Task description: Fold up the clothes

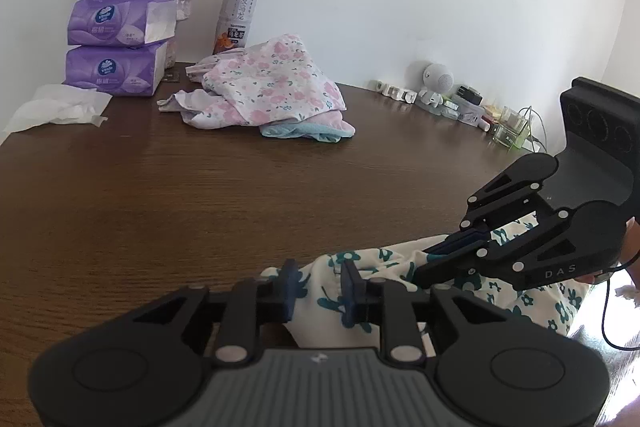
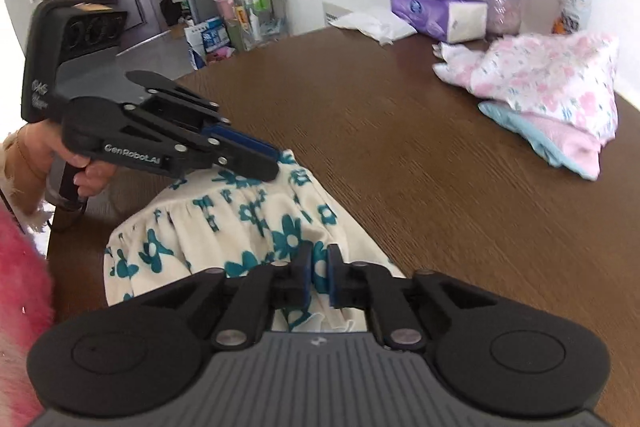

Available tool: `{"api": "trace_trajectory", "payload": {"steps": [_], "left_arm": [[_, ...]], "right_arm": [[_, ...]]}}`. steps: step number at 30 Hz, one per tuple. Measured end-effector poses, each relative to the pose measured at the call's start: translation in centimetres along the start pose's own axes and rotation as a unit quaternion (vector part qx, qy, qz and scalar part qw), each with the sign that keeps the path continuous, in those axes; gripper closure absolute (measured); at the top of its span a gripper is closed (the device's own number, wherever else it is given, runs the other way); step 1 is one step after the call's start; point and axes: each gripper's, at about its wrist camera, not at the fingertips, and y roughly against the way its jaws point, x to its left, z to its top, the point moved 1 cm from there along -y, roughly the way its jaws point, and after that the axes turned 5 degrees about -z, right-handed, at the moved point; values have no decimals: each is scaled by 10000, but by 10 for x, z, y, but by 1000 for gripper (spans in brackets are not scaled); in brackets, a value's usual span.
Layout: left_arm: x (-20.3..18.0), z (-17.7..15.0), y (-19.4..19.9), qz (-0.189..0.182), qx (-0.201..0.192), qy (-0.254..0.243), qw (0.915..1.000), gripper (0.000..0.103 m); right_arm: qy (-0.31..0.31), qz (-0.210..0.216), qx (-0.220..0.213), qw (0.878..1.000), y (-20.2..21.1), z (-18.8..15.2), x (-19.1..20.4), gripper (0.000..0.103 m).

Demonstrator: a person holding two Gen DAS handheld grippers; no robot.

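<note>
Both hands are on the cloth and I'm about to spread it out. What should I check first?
1. Left hand-held gripper pinching the teal-flowered garment: ok.
2. Right hand-held gripper shut on the same garment: ok.
3. Bare table ahead for spreading: ok.
4. Pink floral clothes pile apart from the garment: ok.
5. Garment's near part free of snags: cannot tell, it is hidden behind the gripper bodies.

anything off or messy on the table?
Loose crumpled tissue lies beside the stacked tissue packs. The pink floral pile sits rumpled, not squared, over a blue garment. Nothing spilled or damaged.
</note>
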Motion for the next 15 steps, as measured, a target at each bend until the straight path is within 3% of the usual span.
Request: {"api": "trace_trajectory", "payload": {"steps": [2, 6, 13, 15], "left_arm": [[-2, 0, -6, 14, 59, -115, 9999, 102], [-8, -4, 5, 239, -153, -372, 9989, 102], [-1, -12, 15, 388, -79, -158, 9991, 100], [3, -9, 20, 243, -226, 42, 9994, 98]], "right_arm": [[93, -19, -51, 9999, 0, 0, 3, 97], [104, 26, -193, 9998, 1, -1, 6, 97], [-74, 143, -213, 9996, -6, 4, -2, 97], [-51, 140, -110, 9998, -14, 1, 0, 96]]}}
